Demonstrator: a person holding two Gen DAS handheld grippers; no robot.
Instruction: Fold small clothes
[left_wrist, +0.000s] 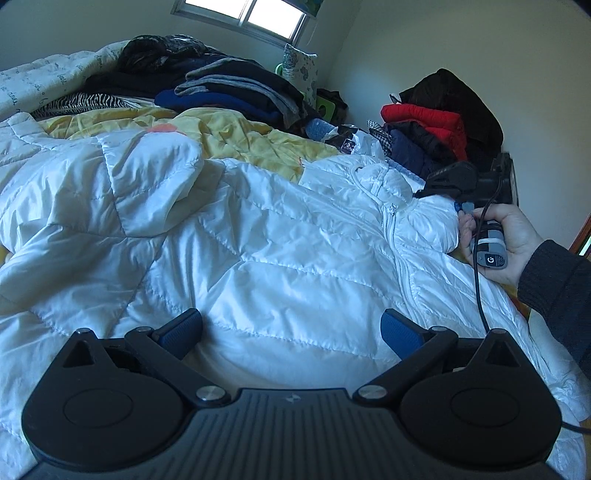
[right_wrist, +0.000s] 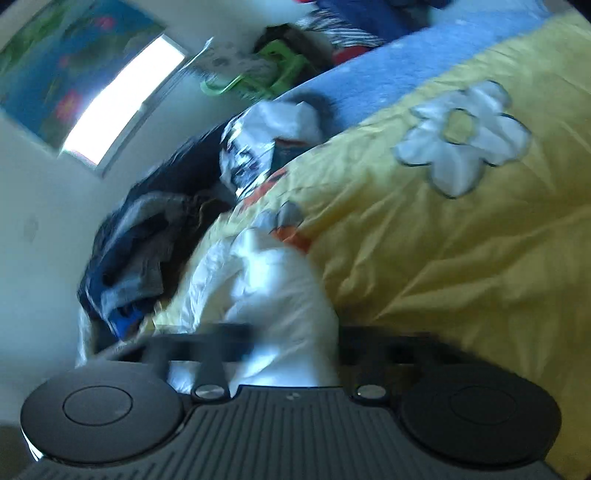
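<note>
A white quilted puffer jacket (left_wrist: 258, 236) lies spread on the bed, zipper up, one sleeve (left_wrist: 147, 177) folded over its body. My left gripper (left_wrist: 291, 332) hovers open just above the jacket's lower part, its blue pads (left_wrist: 400, 332) wide apart. My right gripper (left_wrist: 458, 206), held in a hand (left_wrist: 509, 236), is at the jacket's shoulder near the collar. In the blurred right wrist view a bunch of the white jacket (right_wrist: 280, 295) sits between my right gripper's fingers (right_wrist: 291, 350), which look shut on it.
A yellow flowered bedspread (right_wrist: 461, 221) covers the bed. Folded dark clothes (left_wrist: 229, 88) are stacked at the back. Red and dark jackets (left_wrist: 432, 122) are piled by the right wall. A window (left_wrist: 243, 11) is behind.
</note>
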